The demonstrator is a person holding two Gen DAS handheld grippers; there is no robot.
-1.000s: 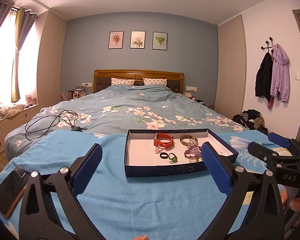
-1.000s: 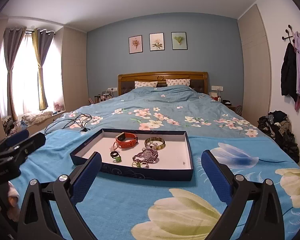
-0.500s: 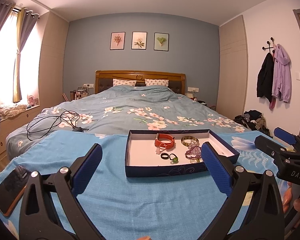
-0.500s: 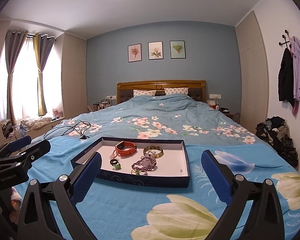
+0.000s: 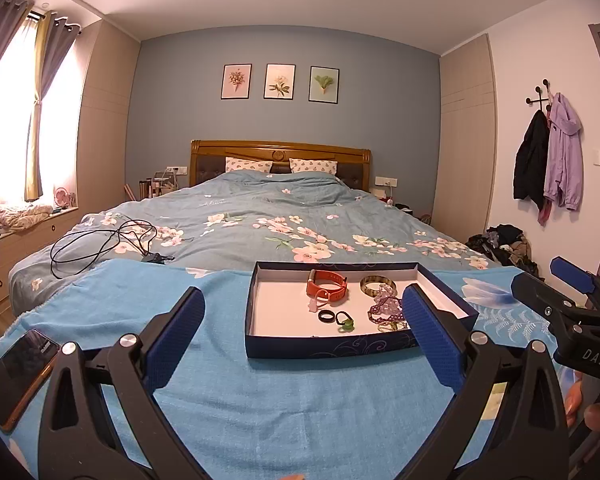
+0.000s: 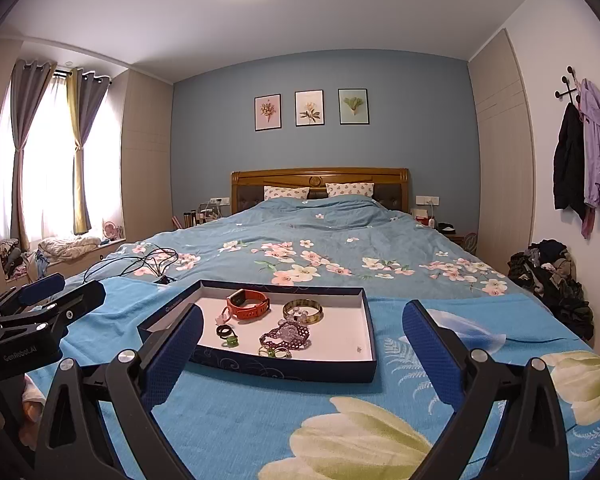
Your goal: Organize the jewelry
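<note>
Jewelry tray [image 5: 352, 350] on a blue blanket [image 5: 260, 396] at the bed's near end.
Both tools, left tool [image 5: 302, 320] and right tool [image 6: 300, 336], hang released above it; blue wall [image 6: 412, 128] far behind.

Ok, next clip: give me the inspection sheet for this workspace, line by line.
Surface: bed with a floral duvet; blue towel spread over its near end.
Job's things: shallow blue box on the towel, holding an orange watch, a bangle, a purple beaded piece, a black ring and small green pieces.
Clutter: phone lying at the towel's left edge.
Grippers: left gripper and right gripper both open, empty, short of the box.
Cables: black cable looped on the duvet.
Surroundings: jackets on wall hooks, clothes pile on the floor, curtained window.
</note>
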